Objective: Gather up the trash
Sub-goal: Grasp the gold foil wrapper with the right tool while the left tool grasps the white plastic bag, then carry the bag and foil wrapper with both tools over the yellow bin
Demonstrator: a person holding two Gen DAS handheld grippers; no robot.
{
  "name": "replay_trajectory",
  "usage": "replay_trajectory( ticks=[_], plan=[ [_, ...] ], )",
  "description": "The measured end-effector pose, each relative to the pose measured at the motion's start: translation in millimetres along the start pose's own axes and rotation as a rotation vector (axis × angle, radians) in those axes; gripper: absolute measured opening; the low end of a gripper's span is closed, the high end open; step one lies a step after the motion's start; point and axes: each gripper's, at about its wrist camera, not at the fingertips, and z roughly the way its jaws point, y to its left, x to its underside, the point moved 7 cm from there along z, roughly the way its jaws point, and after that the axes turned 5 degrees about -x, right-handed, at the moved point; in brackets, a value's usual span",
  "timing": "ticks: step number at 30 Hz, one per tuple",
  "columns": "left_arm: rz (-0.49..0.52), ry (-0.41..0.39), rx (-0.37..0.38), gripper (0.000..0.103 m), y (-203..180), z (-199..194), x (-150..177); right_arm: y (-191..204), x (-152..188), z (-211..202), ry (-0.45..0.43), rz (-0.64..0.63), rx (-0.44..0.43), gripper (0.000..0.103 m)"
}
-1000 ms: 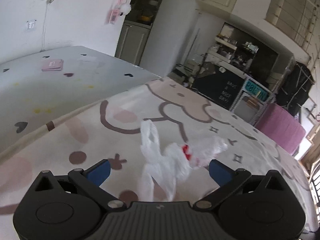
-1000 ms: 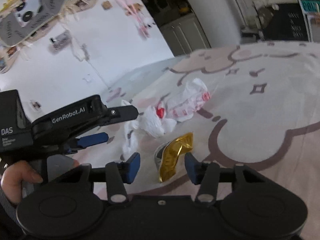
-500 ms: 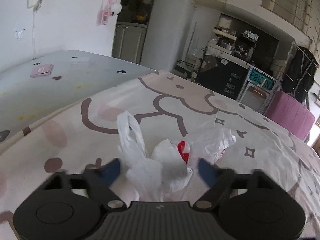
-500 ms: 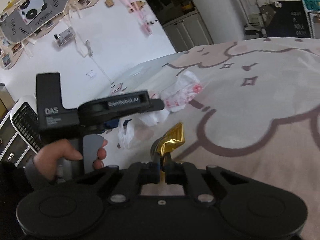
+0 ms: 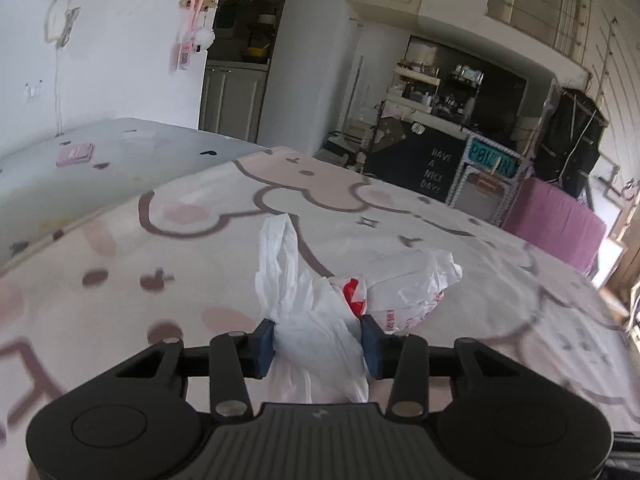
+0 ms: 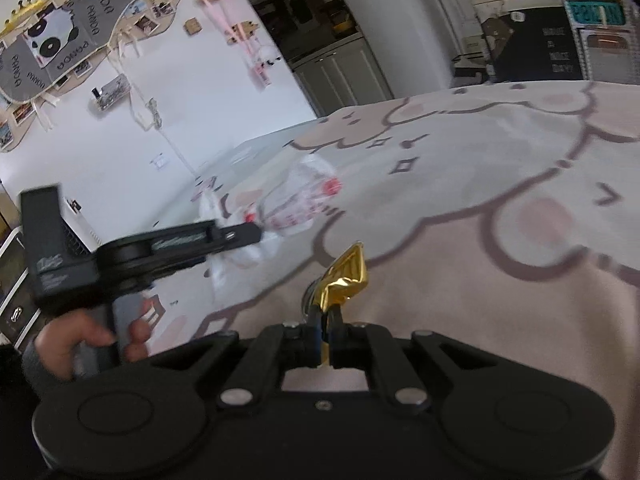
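The left gripper point(image 5: 318, 338) has its blue fingers point(image 5: 265, 342) set on either side of the white plastic bag point(image 5: 316, 320). The jaws have just been closing, and the bunched film now fills the gap between them and touches both pads — a grip that looks made or nearly made. The bag lies on the cartoon-print blanket point(image 5: 500, 300), its loop handle standing up toward the far side and its red-printed half spread to the right.

In the right wrist view, the person's left hand point(image 6: 80, 338) holds that gripper at the left edge of the picture. Further right, the right gripper point(image 6: 326, 318) is fully closed on the gold foil wrapper point(image 6: 344, 276), which stands up out of the fingertips, clear of the blanket.

Step in hand: pickup of two pieces of trash, one per gripper. The next move likely calls for a firm close on the bag, then a lift. Thin film can slip, so the bunched part should stay between the pads.

Open room: the blanket is bare to the right of both items. No bin is in view. The blanket's left edge lies near the bag.
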Motion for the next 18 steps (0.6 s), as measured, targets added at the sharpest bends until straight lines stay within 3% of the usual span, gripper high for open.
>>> replay_trajectory(
  ticks=[9, 18],
  plan=[
    [-0.008, 0.041, 0.071, 0.044, -52, -75, 66, -12, 40, -82, 0.026, 0.007, 0.053, 0.003],
    [0.033, 0.017, 0.127, 0.044, -112, -142, 124, -21, 90, -175, 0.030, 0.038, 0.108, 0.003]
  ],
)
